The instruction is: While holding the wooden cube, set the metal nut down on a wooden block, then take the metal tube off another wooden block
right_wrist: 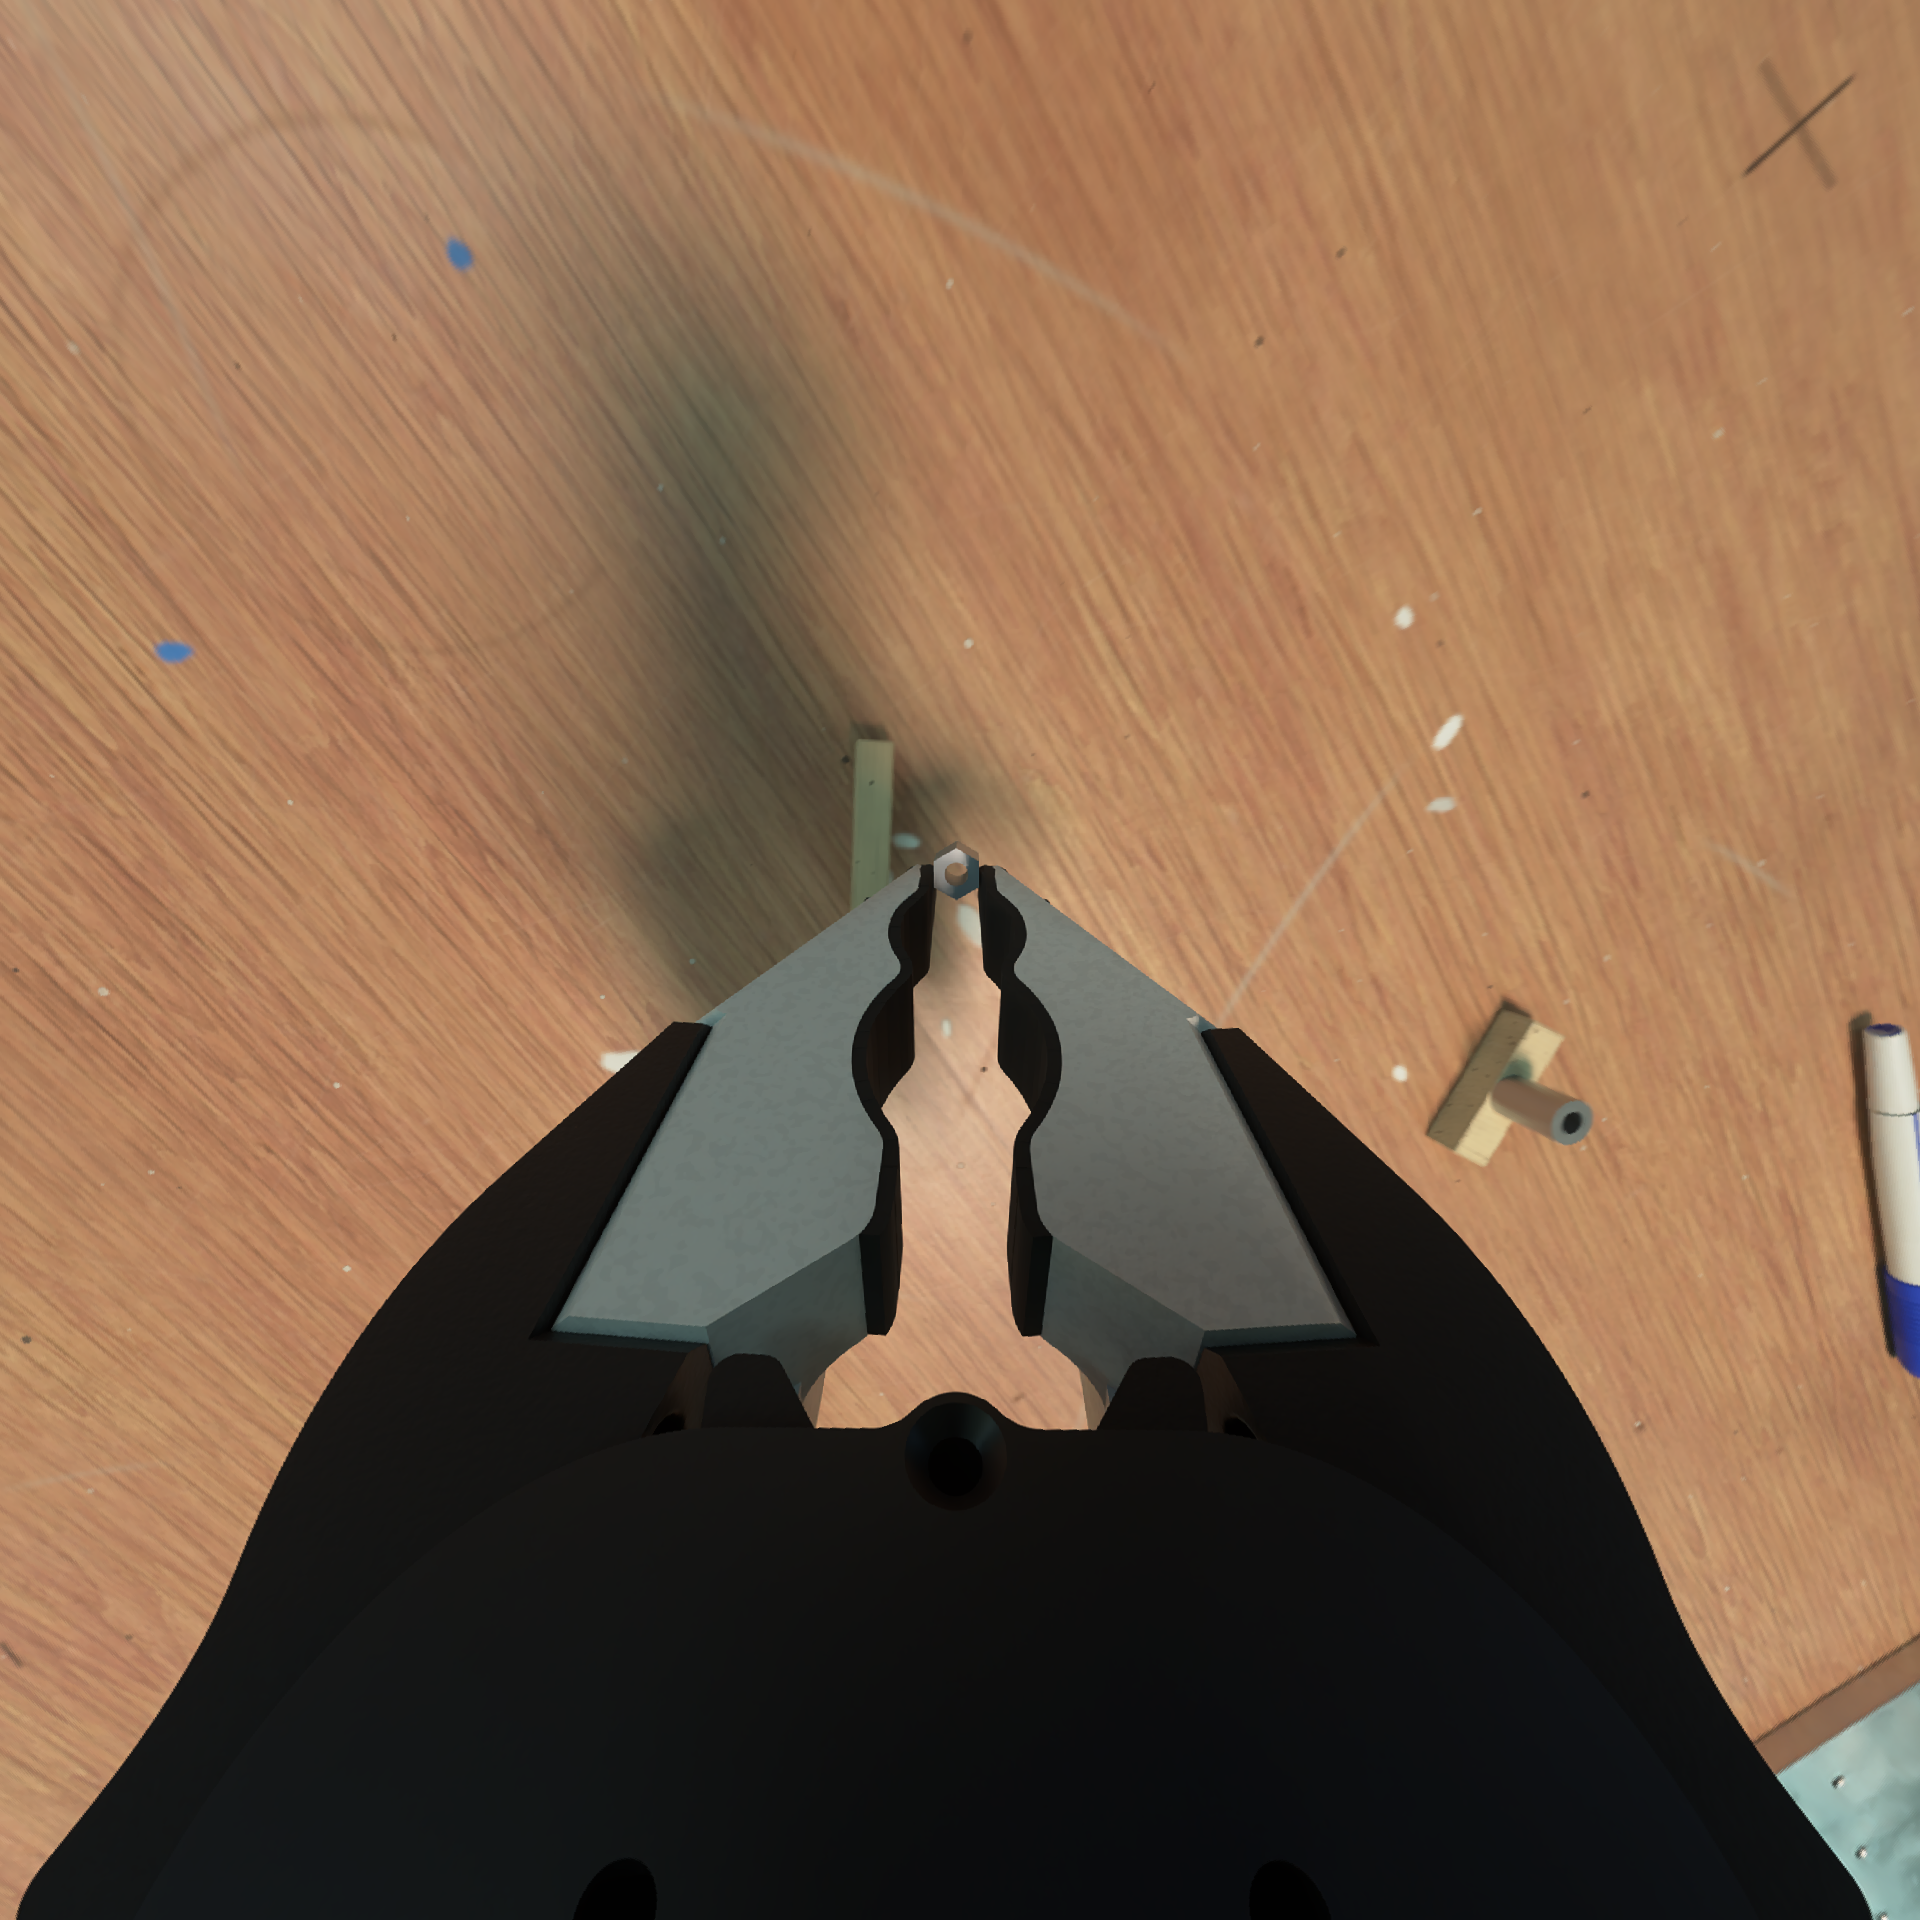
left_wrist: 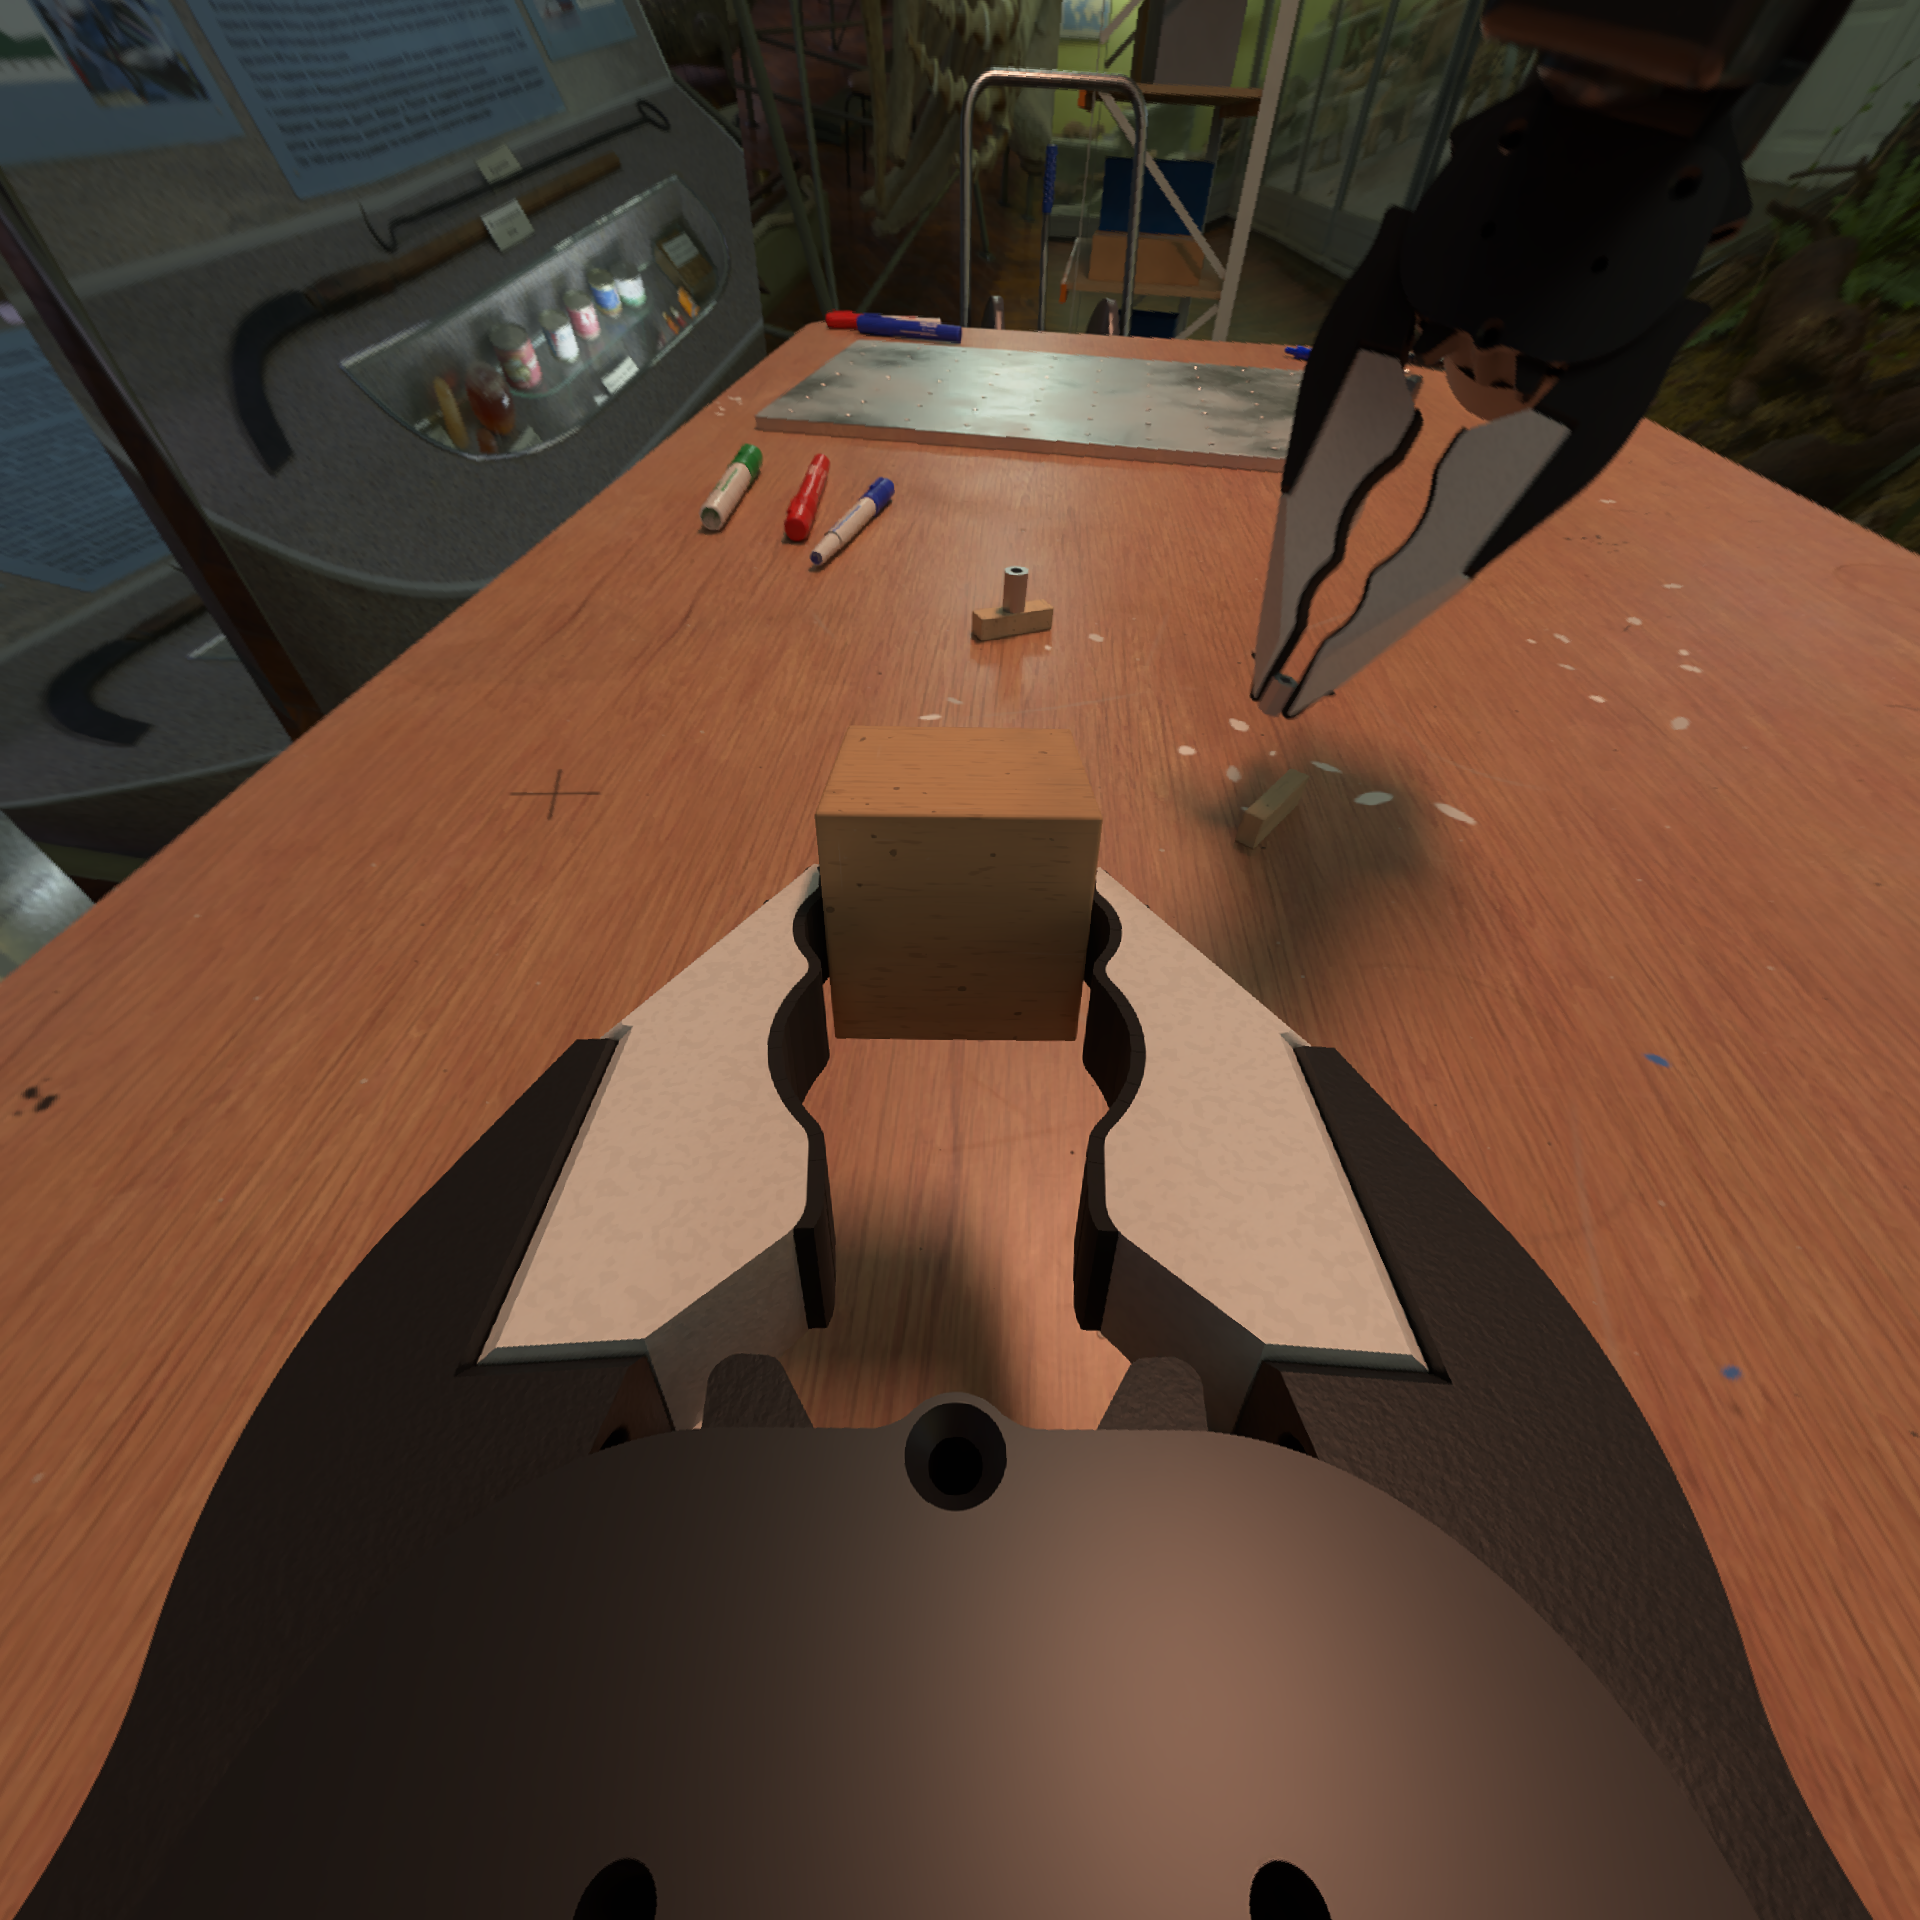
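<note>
Jaws of the left gripper (left_wrist: 956, 914) are seen spread to the width of the wooden cube (left_wrist: 956, 894), which is clamped between the fingertips and held above the wooden table (left_wrist: 416, 1039). Beyond the cube, straight ahead of the jaws, the metal tube (left_wrist: 1015, 589) is seen standing upright on a small wooden block (left_wrist: 1011, 621). Ahead and to the right of the jaws, the right gripper (left_wrist: 1288, 694) is seen hanging tip-down, its jaws nearly shut, above a second wooden block (left_wrist: 1270, 810) lying in shadow. Further ahead and to the left, three markers (left_wrist: 805, 499) are laid side by side, with a grey metal plate (left_wrist: 1029, 400) behind them.

From the right wrist, the jaws of the right gripper (right_wrist: 956, 871) are found almost closed, with the metal nut (right_wrist: 954, 871) pinched at the very tips. Just beyond and slightly left of the tips, the narrow second wooden block (right_wrist: 871, 800) is seen below on the table (right_wrist: 1351, 416). To the right of the jaws, well apart, the tube (right_wrist: 1545, 1114) is seen on its block (right_wrist: 1481, 1101), with a blue marker (right_wrist: 1896, 1184) at the edge.
</note>
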Robot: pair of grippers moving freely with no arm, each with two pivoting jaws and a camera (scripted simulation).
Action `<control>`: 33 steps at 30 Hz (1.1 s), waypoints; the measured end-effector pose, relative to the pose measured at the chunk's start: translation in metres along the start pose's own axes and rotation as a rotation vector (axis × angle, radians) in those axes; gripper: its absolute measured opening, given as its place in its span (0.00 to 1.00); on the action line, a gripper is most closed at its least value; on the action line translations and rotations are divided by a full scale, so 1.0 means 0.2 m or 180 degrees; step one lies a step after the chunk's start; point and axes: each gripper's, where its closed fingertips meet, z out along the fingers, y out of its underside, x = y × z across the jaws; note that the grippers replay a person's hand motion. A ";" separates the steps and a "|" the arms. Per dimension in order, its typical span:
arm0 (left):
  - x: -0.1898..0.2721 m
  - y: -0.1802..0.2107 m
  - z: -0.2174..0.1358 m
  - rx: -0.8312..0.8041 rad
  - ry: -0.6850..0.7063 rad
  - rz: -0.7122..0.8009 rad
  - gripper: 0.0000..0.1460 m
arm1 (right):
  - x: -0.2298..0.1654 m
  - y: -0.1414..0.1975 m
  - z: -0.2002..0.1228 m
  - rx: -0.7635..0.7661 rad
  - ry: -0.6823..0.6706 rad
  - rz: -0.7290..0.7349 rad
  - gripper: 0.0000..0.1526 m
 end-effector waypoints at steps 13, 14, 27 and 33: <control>-0.03 -0.02 -0.02 0.0112 -0.0276 0.0117 0.32 | -0.08 0.02 0.11 -0.0185 -0.0047 0.0157 0.05; -0.03 -0.02 -0.02 0.0124 -0.0272 0.0118 0.32 | -0.08 0.02 0.11 -0.0189 -0.0050 0.0162 0.05; -0.03 -0.03 -0.02 0.0151 -0.0243 0.0068 0.32 | 0.00 -0.09 -0.05 0.0970 0.0370 0.0734 0.12; -0.04 -0.03 -0.02 0.0142 -0.0257 0.0058 0.32 | 0.06 -0.08 -0.11 0.1453 0.0730 0.1068 0.15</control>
